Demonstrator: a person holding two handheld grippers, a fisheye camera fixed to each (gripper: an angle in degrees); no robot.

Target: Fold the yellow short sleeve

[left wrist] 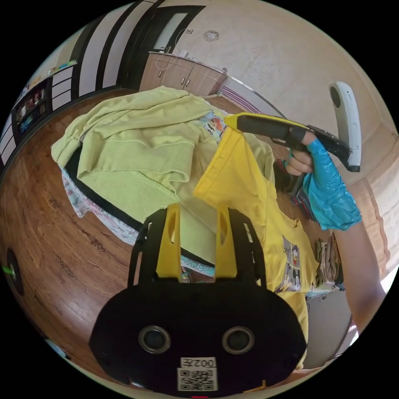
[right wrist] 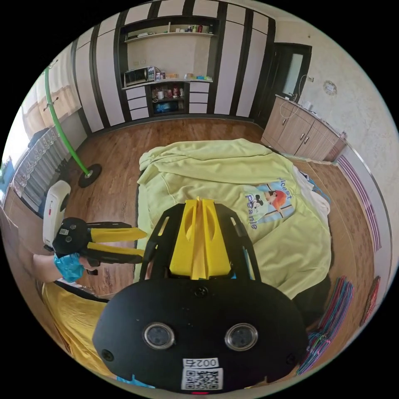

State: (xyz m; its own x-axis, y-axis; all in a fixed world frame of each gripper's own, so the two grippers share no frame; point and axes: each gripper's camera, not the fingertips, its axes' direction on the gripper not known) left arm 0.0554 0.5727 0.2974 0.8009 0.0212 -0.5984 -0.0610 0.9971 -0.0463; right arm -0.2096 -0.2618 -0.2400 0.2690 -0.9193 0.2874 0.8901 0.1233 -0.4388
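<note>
The yellow short-sleeve shirt [left wrist: 245,187] hangs in the air with a cartoon print low on its front. In the left gripper view my right gripper [left wrist: 233,120] is shut on the shirt's top edge, held by a hand in a blue glove [left wrist: 328,187]. My left gripper [left wrist: 197,210] stands open just beside the hanging cloth, nothing between its jaws. In the right gripper view my right gripper [right wrist: 199,203] has its jaws pressed together on a thin yellow fold. The shirt [right wrist: 75,320] drops away at lower left, and the open left gripper [right wrist: 142,243] is beside it.
A pale green sweatshirt [right wrist: 232,178] with a cartoon print lies spread over a pile of clothes on the wooden floor [left wrist: 62,232]. Folded clothes [left wrist: 328,257] and coloured hangers [right wrist: 332,307] lie nearby. A green pole on a round base [right wrist: 89,174], wall shelves and a wooden cabinet [right wrist: 303,129] stand around.
</note>
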